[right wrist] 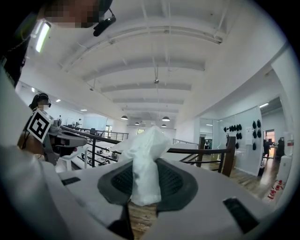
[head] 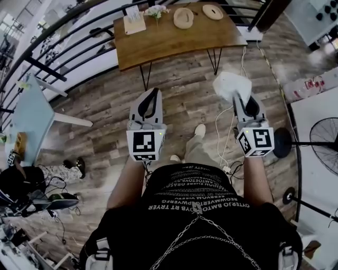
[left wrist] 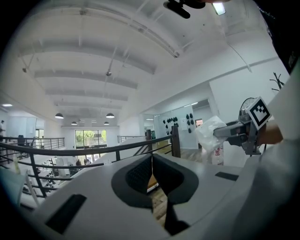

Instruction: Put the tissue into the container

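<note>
Closest in, the left gripper was held out at about 11 o'clock. Its jaws were pressed together with nothing between them. The right gripper was held out at about 1 o'clock, and its jaws were clamped on the white tissue. The tissue puffed out past the tips and hung in the air above the wooden floor. So the picking-up part looked done, because the tissue was up off everything and tight in the right jaws. The putting-in part was not done yet. Farther off, at 12 o'clock, stood a brown worktop on thin black legs. On it, from its 9 o'clock end to its 3 o'clock end, sat a small pale box, some flowers, a big round flat piece and a smaller round flat piece. I could not tell which of these, if any, was the container. The tissue was well apart from the worktop. My guess was that most of the job was left: carry the tissue over, hold it above the container, and let the right jaws open.
</note>
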Motion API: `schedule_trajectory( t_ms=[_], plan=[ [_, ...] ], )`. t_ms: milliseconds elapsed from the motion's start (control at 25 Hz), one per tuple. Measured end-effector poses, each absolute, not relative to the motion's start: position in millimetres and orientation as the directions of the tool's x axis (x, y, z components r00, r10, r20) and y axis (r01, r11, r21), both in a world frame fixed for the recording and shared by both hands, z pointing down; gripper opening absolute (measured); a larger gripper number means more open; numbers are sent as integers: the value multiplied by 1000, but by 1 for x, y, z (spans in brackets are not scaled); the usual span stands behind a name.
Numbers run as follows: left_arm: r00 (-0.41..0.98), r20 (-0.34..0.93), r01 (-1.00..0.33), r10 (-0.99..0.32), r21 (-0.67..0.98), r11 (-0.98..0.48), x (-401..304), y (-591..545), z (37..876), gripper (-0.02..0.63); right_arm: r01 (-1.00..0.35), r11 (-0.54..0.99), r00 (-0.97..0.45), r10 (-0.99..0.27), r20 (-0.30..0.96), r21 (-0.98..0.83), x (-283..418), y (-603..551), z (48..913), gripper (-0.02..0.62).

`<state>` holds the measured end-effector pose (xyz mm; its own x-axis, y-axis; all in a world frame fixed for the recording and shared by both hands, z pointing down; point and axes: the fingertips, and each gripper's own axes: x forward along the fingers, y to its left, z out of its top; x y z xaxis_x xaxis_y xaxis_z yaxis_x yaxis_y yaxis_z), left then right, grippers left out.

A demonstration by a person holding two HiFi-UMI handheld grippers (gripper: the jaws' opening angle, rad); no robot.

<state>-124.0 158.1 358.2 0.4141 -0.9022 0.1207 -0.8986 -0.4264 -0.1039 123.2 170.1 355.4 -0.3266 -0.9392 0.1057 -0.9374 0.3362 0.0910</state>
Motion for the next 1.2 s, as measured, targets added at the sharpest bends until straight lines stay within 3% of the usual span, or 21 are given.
schedule_trajectory(
  t_ms=[1200],
  plan=[
    [319,135,-935,-938,-119,-335,-19,-69,352,29,-877,470,-458,-880,121,100,218,-74,349,109]
  ],
)
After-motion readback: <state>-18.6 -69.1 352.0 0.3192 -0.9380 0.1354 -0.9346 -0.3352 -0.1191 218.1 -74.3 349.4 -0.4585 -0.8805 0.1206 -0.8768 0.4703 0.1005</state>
